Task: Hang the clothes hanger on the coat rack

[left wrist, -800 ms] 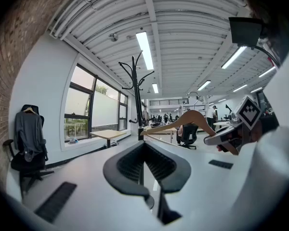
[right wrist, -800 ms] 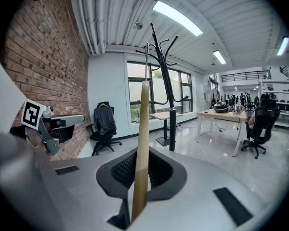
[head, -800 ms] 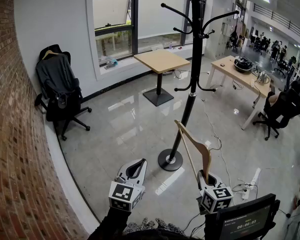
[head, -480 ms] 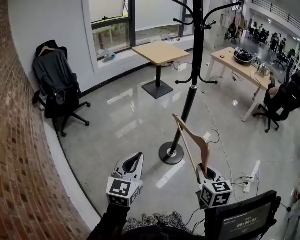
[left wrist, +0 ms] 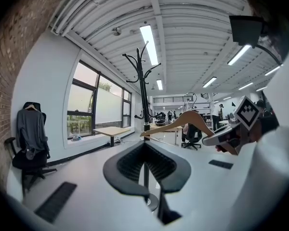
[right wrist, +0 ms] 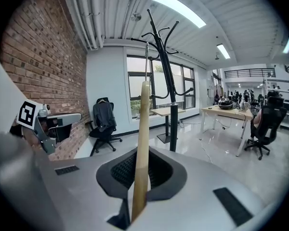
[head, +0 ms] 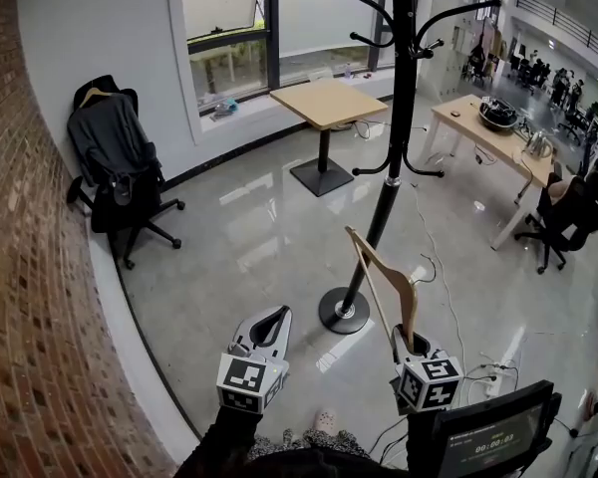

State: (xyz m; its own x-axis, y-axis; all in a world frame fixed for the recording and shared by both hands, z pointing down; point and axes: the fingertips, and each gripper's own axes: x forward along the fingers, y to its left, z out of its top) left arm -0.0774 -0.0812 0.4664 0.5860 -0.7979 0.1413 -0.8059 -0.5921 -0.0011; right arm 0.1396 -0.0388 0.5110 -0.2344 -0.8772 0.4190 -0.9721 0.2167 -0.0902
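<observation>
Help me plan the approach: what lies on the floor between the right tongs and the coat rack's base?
Only bare glossy floor, per the head view; the right tongs grip a wooden hanger.

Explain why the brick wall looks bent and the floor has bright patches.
Head view: wide lens bows the brick wall; the glossy floor mirrors daylight. Left gripper view: black rounded corners, ceiling light strip blown out. Right gripper view: the hanger looms huge, close to the lens.

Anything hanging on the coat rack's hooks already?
Nothing shows on the coat rack: its hooks look bare in the left gripper view. The head view cuts off its top, and the hanger, clamped in the right gripper, crosses some hooks in that gripper's view.
</observation>
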